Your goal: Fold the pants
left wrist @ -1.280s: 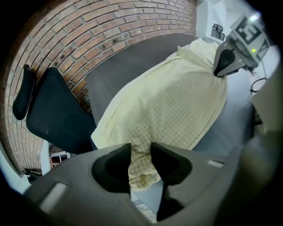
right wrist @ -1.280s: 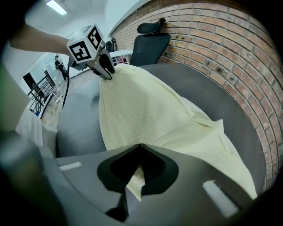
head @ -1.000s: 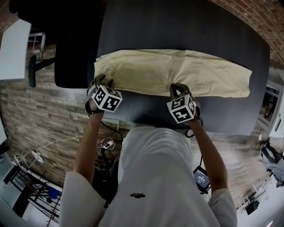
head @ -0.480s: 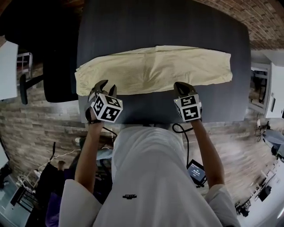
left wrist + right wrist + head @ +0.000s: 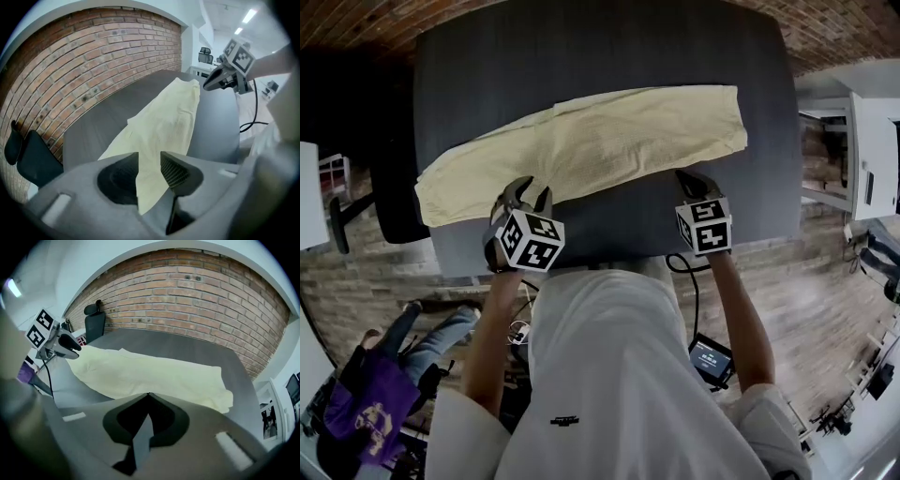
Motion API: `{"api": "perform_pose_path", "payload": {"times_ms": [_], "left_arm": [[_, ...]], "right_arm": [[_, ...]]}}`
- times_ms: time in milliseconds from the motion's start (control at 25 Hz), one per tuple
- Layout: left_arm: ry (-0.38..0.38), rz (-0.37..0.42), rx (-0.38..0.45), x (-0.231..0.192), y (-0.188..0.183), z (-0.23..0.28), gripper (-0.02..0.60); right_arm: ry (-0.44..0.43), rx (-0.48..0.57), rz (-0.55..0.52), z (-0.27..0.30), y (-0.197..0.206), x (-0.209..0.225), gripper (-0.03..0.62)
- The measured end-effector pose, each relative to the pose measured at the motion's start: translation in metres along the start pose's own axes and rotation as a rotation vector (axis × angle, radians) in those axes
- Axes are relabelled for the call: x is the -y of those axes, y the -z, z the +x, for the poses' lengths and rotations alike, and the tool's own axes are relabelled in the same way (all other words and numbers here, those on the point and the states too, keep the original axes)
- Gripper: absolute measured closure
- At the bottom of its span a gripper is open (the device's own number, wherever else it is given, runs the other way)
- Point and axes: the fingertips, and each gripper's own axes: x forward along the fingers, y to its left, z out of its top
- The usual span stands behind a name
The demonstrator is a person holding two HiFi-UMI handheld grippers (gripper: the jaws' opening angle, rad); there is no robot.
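Note:
Pale yellow pants (image 5: 609, 141), folded lengthwise into one long strip, lie flat across the dark grey table (image 5: 609, 56). My left gripper (image 5: 525, 192) hovers over the strip's near edge, left of its middle, with jaws open and nothing pinched. The left gripper view shows the pants (image 5: 164, 122) beyond the parted left gripper (image 5: 150, 159). My right gripper (image 5: 686, 178) is shut and empty, just in front of the near edge by the strip's right end. In the right gripper view the pants (image 5: 150, 373) stretch past the closed right gripper (image 5: 148, 393).
A black office chair (image 5: 394, 197) stands at the table's left end. A brick wall (image 5: 197, 296) runs behind the table. White furniture (image 5: 872, 150) is at the right. A person in purple (image 5: 366, 412) sits low at the left. A cabled device (image 5: 710, 358) hangs by my right arm.
Both grippers have shifted to the right along the pants' near edge, and the strip now lies slanted in the head view. Neither gripper's jaws changed.

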Motion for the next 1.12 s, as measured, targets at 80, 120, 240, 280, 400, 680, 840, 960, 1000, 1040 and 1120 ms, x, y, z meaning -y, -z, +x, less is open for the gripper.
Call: {"api": "perform_pose_path", "payload": {"times_ms": [80,120,240,280,400,680,840,960,1000,1040,1120], "left_arm": [[0.003,0.005,0.005,0.018,-0.022,0.005,0.428],[0.004,0.000,0.006,0.027,-0.032,0.007,0.428],[0.008,-0.021,0.010,0.055,-0.059,0.013,0.428],[0.010,-0.024,0.010,0.064,-0.068,0.015,0.428],[0.010,-0.034,0.018,0.090,-0.097,0.021,0.428],[0.025,-0.050,0.053,0.145,-0.158,0.037,0.428],[0.053,-0.039,0.083,0.185,-0.197,0.052,0.428],[0.076,-0.027,0.115,0.215,-0.228,0.066,0.428],[0.084,-0.020,0.124,0.225,-0.239,0.072,0.428],[0.094,-0.010,0.131,0.235,-0.250,0.078,0.428],[0.112,0.014,0.142,0.253,-0.270,0.091,0.428]], "right_arm": [[0.005,0.013,0.017,-0.008,0.004,0.026,0.588],[0.005,0.017,0.021,-0.011,0.007,0.038,0.588],[0.005,0.024,0.022,-0.019,0.015,0.074,0.588],[0.004,0.026,0.022,-0.021,0.018,0.086,0.588],[0.000,0.033,0.022,-0.026,0.025,0.119,0.588],[-0.020,0.058,-0.014,-0.033,0.026,0.181,0.588],[-0.023,0.067,-0.064,-0.035,0.014,0.218,0.588],[-0.021,0.080,-0.066,-0.031,0.001,0.248,0.588],[-0.021,0.081,-0.065,-0.029,-0.003,0.257,0.588],[-0.024,0.080,-0.064,-0.025,-0.007,0.266,0.588],[-0.036,0.073,-0.062,-0.017,-0.014,0.279,0.586]]}}
